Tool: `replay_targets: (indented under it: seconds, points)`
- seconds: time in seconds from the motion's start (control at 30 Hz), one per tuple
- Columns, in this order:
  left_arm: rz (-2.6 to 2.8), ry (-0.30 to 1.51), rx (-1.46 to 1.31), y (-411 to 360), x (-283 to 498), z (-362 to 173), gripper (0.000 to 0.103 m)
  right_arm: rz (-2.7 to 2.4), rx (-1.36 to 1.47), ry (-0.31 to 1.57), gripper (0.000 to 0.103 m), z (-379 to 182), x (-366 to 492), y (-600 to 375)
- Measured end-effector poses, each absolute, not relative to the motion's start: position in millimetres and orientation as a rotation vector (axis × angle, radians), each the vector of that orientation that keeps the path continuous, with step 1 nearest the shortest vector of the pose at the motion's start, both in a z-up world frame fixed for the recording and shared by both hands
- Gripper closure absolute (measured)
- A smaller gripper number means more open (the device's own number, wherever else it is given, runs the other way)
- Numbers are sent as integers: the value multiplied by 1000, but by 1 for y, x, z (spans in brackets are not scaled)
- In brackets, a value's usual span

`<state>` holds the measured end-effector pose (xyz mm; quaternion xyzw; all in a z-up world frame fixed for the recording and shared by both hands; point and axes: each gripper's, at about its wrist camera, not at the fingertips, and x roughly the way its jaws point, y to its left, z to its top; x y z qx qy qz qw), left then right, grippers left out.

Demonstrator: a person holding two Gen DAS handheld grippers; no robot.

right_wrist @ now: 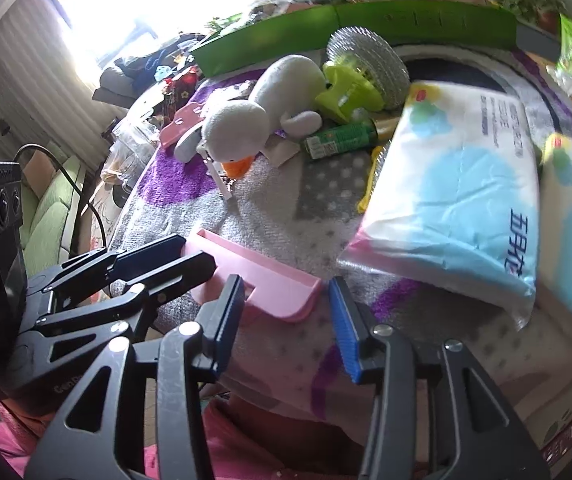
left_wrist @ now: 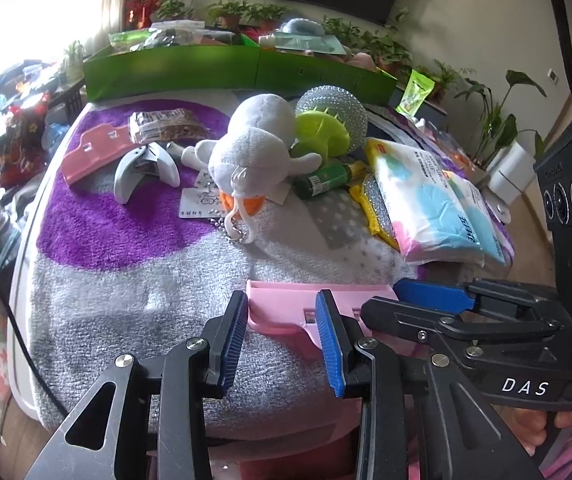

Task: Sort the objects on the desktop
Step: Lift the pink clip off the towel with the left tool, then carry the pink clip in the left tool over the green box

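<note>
A pink plastic holder [left_wrist: 350, 294] [right_wrist: 270, 276] lies on the grey and purple blanket [left_wrist: 126, 300] at the near edge. My left gripper [left_wrist: 283, 296] [right_wrist: 200, 250] is closed on the holder's left end, with one pad against the end and the other over the tray. My right gripper [right_wrist: 286, 308] [left_wrist: 382, 298] stands open at the holder's right end. Its left finger overlaps the holder and its right finger stands clear beyond it, with no grip.
Further back lie a grey plush duck [left_wrist: 254, 140], a green bottle [left_wrist: 322, 178], a lime brush [left_wrist: 318, 132], a steel scourer [left_wrist: 334, 100], tissue packs [left_wrist: 434, 204], a second pink holder [left_wrist: 90, 148] and a snack packet [left_wrist: 166, 124]. A green box [left_wrist: 226, 68] stands behind.
</note>
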<state>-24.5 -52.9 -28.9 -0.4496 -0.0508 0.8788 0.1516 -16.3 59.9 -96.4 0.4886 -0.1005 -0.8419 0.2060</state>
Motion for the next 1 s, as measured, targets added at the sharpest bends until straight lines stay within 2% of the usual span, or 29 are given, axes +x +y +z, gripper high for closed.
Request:
replay_targets:
  seconds: [0.1,0.27,0.3,0.47,1.0]
  points:
    - [2506,-185,-1304,-56,-26,-30,69,-2340,1363,-286,64,-96,-14,57]
    - [2543,-144,-1289,-53,-20,-25,69,-2372,1328,-235,65,-91,-13,53]
    - [2549,-137,-1277,-52,-18,-22,69,-2381,1320,-231,69,-90,-14,54]
    - [2621,-122,-1206,-52,-15,-7,69,-2437,1214,-165,74,-75,-10,54]
    - [2718,-128,-1049,-52,-32,36,69,-2550,939,-101,74,-21,-18,51]
